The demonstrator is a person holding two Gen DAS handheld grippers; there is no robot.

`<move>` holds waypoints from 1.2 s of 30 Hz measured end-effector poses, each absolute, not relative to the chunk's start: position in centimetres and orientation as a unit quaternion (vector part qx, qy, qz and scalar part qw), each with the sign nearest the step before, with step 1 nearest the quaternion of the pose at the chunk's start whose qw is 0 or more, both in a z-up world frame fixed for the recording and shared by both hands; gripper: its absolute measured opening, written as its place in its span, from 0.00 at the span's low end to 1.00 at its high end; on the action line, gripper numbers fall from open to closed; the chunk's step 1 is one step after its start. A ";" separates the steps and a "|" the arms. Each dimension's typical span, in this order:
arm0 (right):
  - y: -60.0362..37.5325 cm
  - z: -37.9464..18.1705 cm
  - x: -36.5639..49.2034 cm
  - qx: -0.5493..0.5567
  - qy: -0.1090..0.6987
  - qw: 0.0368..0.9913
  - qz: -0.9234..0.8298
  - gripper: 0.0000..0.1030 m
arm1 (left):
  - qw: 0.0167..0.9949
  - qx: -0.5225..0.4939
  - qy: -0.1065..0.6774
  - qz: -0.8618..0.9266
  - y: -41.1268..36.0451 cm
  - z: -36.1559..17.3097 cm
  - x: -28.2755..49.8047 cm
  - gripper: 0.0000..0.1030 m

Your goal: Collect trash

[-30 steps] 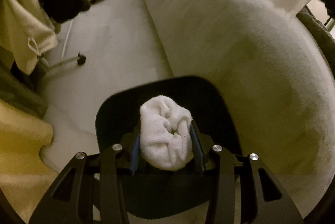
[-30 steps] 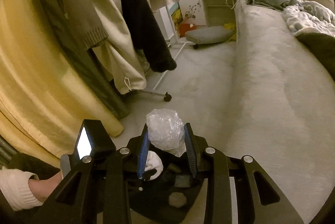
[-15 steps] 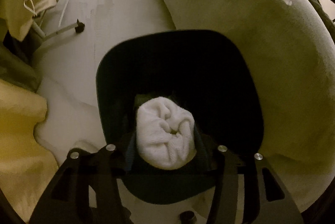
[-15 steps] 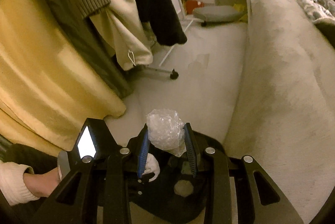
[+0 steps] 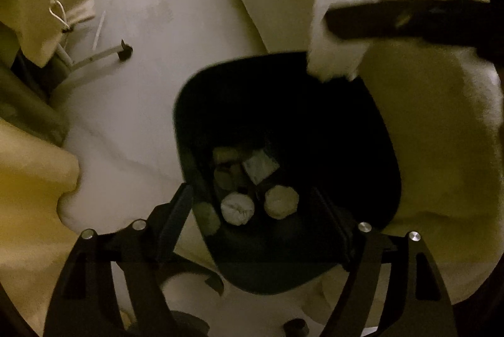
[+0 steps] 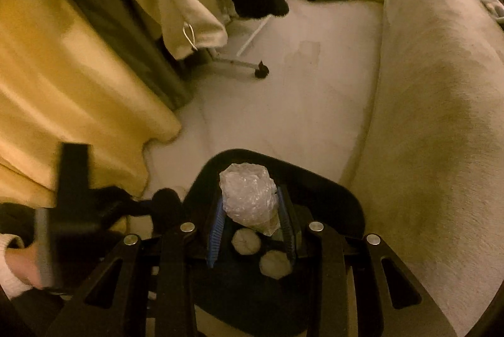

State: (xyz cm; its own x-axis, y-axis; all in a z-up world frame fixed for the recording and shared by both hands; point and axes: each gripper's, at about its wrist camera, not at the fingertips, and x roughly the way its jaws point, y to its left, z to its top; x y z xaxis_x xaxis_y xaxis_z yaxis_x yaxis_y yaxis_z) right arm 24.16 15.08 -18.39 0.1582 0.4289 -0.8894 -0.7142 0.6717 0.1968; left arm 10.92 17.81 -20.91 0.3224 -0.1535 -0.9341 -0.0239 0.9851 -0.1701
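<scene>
— Two wads sit at the bottom of the black bin (image 5: 387,148), right below your left gripper (image 5: 261,217), whose fingers are spread wide and empty.

— And your right gripper (image 6: 250,226)?

— Pinching a crumpled plastic ball (image 6: 249,198) between its blue pads, poised above the bin's mouth.

— How far along does that put you?

— Several pieces are in, among them a white tissue wad (image 5: 237,208) and a scrap of wrapper (image 5: 260,168). By my read, only the plastic is left to drop.

Trash bin (image 5: 189,129) on floor (image 5: 151,91), bed (image 5: 441,148) to its right.
</scene>
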 end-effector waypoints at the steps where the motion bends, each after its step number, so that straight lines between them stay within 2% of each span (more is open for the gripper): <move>1: 15.1 -18.7 24.3 -0.138 0.527 0.748 0.379 0.32 | 0.812 -0.075 0.578 -0.040 17.9 -20.7 10.9 0.77; 8: 15.7 -22.1 25.0 -0.155 0.559 0.733 0.356 0.32 | 0.840 -0.071 0.537 -0.026 19.9 -18.8 10.4 0.74; 13: 16.5 -23.5 24.5 -0.171 0.569 0.723 0.353 0.32 | 0.860 -0.094 0.501 -0.017 21.8 -16.3 10.1 0.64; 21: 17.5 -26.0 23.6 -0.196 0.589 0.701 0.352 0.32 | 0.884 -0.117 0.453 -0.008 23.3 -12.7 9.9 0.56; 29: 17.5 -27.3 23.1 -0.220 0.600 0.687 0.346 0.33 | 0.898 -0.130 0.420 -0.008 23.9 -10.1 10.0 0.55; 31: 17.3 -27.5 23.1 -0.221 0.603 0.684 0.346 0.38 | 0.903 -0.132 0.410 -0.005 24.0 -9.0 10.1 0.55; 33: 17.3 -27.4 22.8 -0.226 0.603 0.682 0.347 0.47 | 0.907 -0.130 0.401 -0.003 23.9 -8.3 10.0 0.55; 36: 17.3 -27.3 22.5 -0.231 0.600 0.682 0.349 0.48 | 0.910 -0.133 0.393 -0.005 23.9 -7.4 10.0 0.55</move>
